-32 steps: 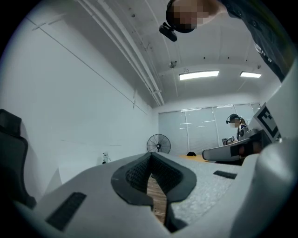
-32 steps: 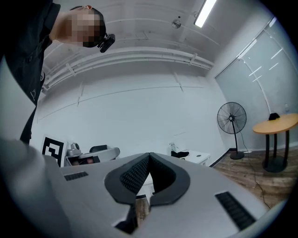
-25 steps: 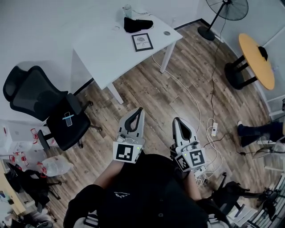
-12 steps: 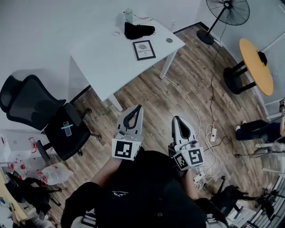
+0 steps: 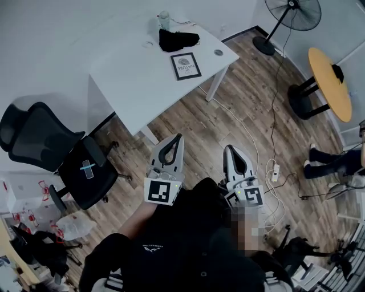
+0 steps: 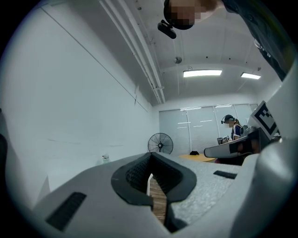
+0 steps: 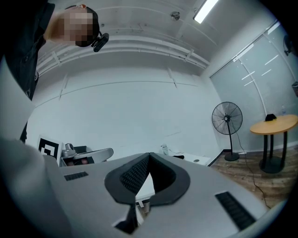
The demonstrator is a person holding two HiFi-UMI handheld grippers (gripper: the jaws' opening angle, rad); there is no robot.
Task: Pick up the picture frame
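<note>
Left gripper (image 5: 178, 138), right gripper (image 5: 228, 149): you hold both over the wooden floor (image 5: 228, 122), jaws together, nothing between them. Picture frame (image 5: 186, 65) lies flat near the white table's (image 5: 131, 85) right edge, well apart from both.

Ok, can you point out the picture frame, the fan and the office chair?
Picture frame (image 5: 186, 65), head view, centre of its print.
Fan (image 5: 299, 13), head view, on its grille.
Chair (image 5: 35, 136), head view, middle of the backrest.

The print on the frame (image 5: 185, 65) is too small to be read. The fan (image 5: 297, 14) is cut off by the top edge, a bystander (image 5: 329, 162) by the right.
</note>
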